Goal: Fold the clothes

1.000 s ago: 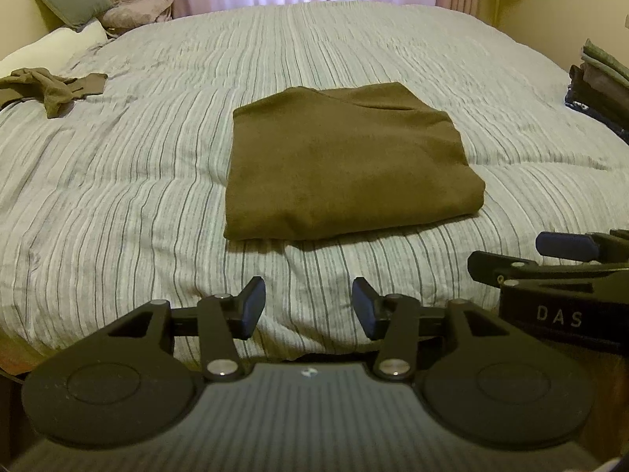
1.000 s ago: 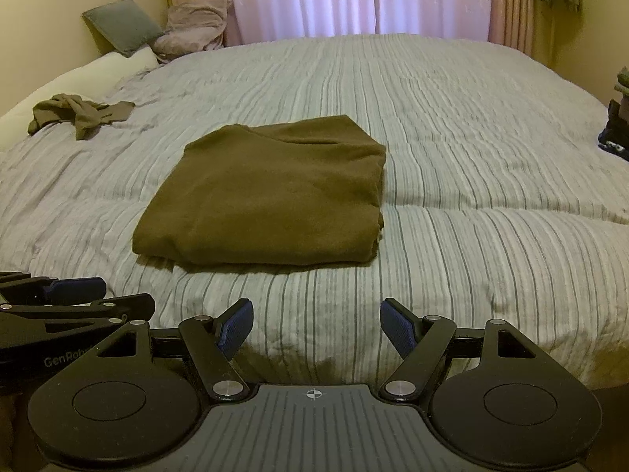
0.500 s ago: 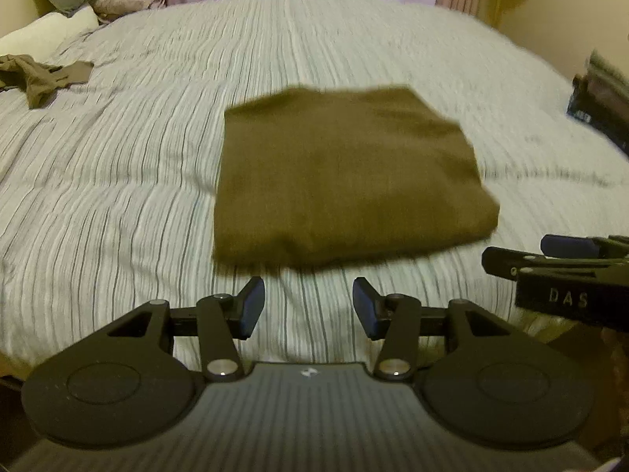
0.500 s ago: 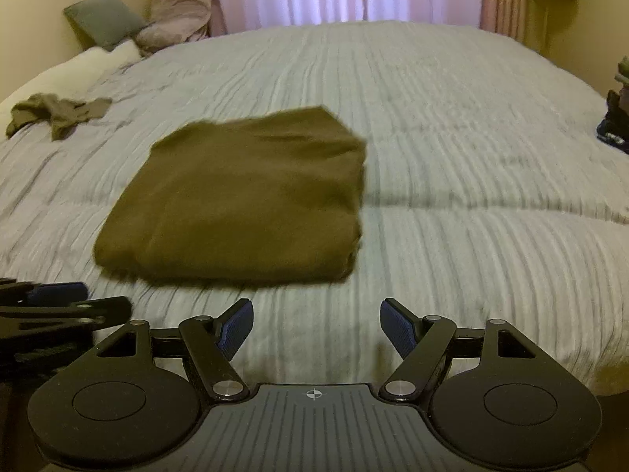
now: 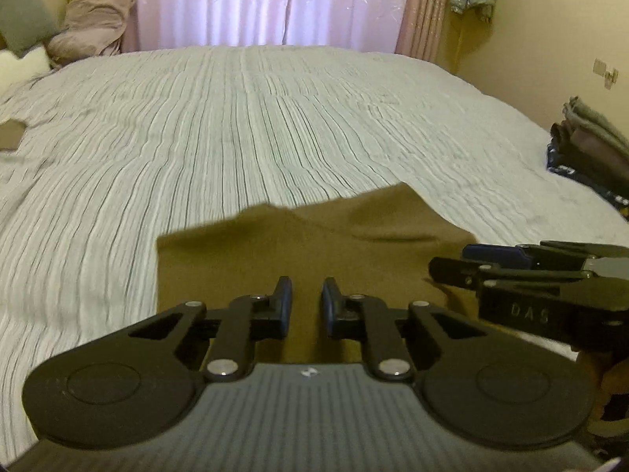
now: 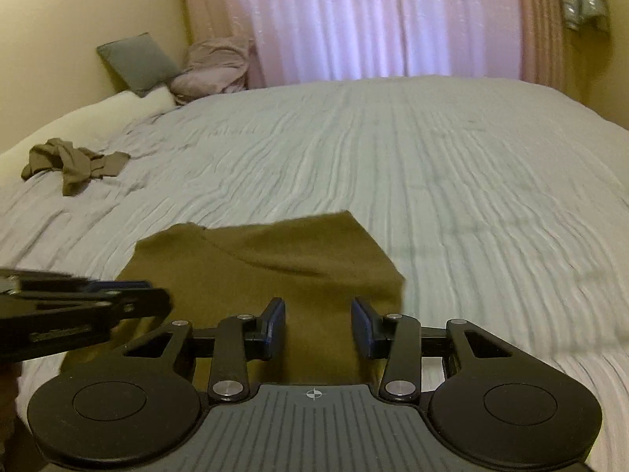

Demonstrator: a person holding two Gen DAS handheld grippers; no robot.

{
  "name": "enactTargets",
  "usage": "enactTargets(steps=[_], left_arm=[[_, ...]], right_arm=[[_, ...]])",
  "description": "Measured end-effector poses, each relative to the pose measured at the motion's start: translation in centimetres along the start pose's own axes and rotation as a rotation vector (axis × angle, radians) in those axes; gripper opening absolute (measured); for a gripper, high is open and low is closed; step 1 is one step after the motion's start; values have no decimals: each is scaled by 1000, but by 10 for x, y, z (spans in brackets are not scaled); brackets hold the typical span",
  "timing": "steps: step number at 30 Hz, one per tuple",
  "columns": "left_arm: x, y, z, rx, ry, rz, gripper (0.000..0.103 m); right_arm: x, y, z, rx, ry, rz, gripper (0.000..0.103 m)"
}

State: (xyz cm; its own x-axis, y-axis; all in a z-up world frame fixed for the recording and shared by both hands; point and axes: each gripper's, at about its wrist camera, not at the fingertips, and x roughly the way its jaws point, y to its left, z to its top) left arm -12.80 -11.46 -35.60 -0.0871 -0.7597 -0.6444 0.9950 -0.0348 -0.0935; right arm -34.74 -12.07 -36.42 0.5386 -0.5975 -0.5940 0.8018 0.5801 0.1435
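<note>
Each camera sits just behind its own tool and looks forward and somewhat down across the bed [image 5: 275,126] toward the curtained window [image 6: 373,19]. The left view looks from close above the near left part of the folded olive garment [image 5: 243,259]; the right view from close above its right part. Both views share that garment, the bed and the curtains, and each catches the other tool at its inner edge.

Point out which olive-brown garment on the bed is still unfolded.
The crumpled garment far left near the pillows; it lies bunched and twisted, whereas the folded garment lies flat, square-edged, by the grippers.
</note>
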Motion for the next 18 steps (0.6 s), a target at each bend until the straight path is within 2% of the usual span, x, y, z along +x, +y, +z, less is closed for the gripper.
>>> enactTargets(steps=[2,6,9,12,13,14,16,18], left_arm=[[21,6,7,7,-1,22,26],[47,19,17,-4,-25,45,35],[62,31,23,-24,-36,73,36],[80,47,25,-63,-3,122,35],[84,52,25,-76,10,137,28],[84,58,25,-88,25,142,26],[72,68,26,-112,15,144,26],[46,74,28,-129,-27,163,26]], right_arm=[[21,-2,4,-16,17,-3,43],[50,-9,12,-34,12,-23,43],[65,-17,16,-14,12,-17,43],[81,-32,20,58,41,2,43],[86,-39,21,90,51,10,43],[86,-46,23,131,56,19,43],[79,-58,27,206,45,11,43],[61,-68,30,254,2,-45,43]])
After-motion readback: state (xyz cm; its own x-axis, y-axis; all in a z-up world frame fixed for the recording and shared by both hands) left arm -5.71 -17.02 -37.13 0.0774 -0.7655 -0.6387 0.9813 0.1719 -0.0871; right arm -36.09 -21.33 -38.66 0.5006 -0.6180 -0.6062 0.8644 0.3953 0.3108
